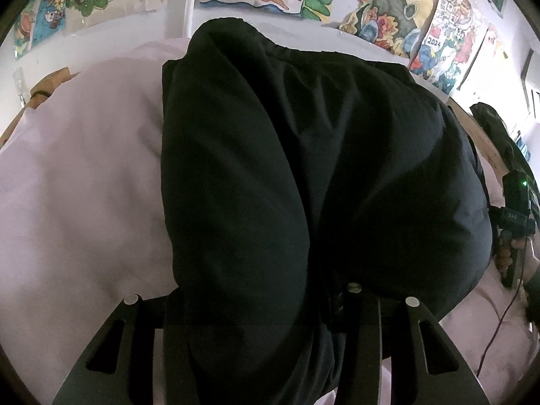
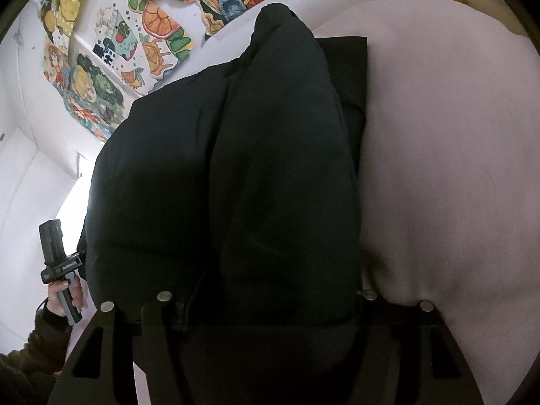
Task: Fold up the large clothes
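A black puffy jacket (image 1: 303,168) lies on a pale pink sheet (image 1: 77,185), folded lengthwise into a thick roll. My left gripper (image 1: 266,307) sits at the jacket's near end, and the fabric bulges up between and over its jaws and hides the fingertips. My right gripper (image 2: 266,303) is at the other end of the same jacket (image 2: 236,168), with fabric filling the gap between its jaws. The other hand-held gripper shows at each view's edge: the right one in the left wrist view (image 1: 514,216), the left one in the right wrist view (image 2: 59,263).
The pink sheet (image 2: 455,168) covers a table. A wooden edge (image 1: 479,135) shows at the right. Colourful drawings (image 1: 388,10) hang on the white wall behind. A brown bag (image 1: 50,82) lies at the far left.
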### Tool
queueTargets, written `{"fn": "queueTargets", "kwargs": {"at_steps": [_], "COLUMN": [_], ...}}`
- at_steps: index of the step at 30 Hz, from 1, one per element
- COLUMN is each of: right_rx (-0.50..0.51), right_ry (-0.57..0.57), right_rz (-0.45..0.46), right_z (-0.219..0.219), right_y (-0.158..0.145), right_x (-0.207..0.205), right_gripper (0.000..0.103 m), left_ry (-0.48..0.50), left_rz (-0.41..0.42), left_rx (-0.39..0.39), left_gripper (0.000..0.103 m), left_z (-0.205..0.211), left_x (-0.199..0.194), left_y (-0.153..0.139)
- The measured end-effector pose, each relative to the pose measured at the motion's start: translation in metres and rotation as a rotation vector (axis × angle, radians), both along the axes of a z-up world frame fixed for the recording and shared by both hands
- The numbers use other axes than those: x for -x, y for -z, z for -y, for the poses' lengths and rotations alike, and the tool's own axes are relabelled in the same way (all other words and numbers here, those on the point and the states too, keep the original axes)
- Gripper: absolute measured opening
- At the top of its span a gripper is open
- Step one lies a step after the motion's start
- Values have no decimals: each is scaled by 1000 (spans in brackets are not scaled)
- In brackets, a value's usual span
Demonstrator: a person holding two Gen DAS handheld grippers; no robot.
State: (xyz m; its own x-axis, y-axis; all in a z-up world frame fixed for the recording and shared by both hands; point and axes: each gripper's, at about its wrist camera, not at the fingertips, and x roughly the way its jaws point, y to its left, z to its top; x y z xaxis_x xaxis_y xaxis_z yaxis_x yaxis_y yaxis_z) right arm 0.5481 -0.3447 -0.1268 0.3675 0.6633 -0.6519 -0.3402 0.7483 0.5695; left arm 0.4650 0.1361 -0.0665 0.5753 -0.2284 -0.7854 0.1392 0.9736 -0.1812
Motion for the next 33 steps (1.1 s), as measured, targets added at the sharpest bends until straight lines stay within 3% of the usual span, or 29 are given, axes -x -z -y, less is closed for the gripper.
{"fn": "queueTargets", "kwargs": {"at_steps": [7,17,21,25,30,33], "right_rx": [26,80,50,-42,9,10], "right_ry": [19,14,29,57,45,35], "right_rz": [25,122,111,65,145,148], "right_z": [-3,-10,-7,5,-2,-1], "right_y": [-6,-22,-25,-22,-47,-59], "right_x": [4,19,20,19,37,49], "right_gripper": [52,32,29,26,21,20], "left_ry": [14,-30,-47,-50,-75,-79], "left_rz": [25,44,43,55,90,111], "left_rx": [-52,15,49,64,57,42], "left_gripper": [34,24,22,20,19,19], "left_z": [9,6,4,5,11,17], "left_x": [3,9,10,15,23,32], "left_y": [-2,-12,-21,-30,-46,-56]}}
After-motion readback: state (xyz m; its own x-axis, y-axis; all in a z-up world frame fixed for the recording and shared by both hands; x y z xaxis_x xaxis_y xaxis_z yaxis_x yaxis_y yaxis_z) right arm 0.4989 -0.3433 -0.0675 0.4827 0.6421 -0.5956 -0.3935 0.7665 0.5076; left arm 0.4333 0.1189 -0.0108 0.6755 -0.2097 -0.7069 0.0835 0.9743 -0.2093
